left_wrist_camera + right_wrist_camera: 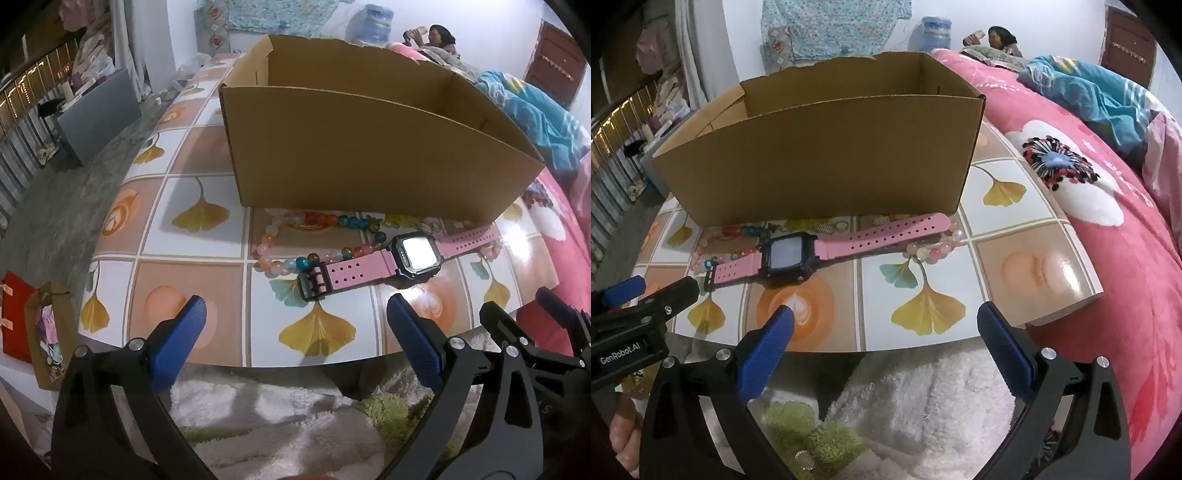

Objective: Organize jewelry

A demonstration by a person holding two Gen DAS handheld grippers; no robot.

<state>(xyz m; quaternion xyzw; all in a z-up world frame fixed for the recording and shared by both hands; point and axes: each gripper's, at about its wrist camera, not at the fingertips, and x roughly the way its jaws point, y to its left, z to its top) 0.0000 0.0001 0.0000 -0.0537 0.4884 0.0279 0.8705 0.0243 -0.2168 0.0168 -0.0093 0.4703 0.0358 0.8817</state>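
Note:
A pink-strapped watch [406, 254] [790, 256] with a dark square case lies flat on the tiled table [199, 158], in front of an open cardboard box [369, 147] [820, 158]. A multicoloured bead bracelet [295, 240] [738, 232] lies left of the watch, partly under its strap. At the strap's right end sits a pink and white bead bracelet [934, 251]. Small metal trinkets [831, 227] rest against the box's foot. My left gripper [295, 310] [663, 286] and right gripper [886, 317] [519, 304] hover side by side over the table's near edge, both open and empty.
A bed with a pink flowered blanket [1108, 258] borders the table on the right, and a person [439, 37] lies at its far end. Low at the left stand a small open box of trinkets [48, 332] and a red box [14, 314]. Fluffy white and green fabric [923, 406] lies below the grippers.

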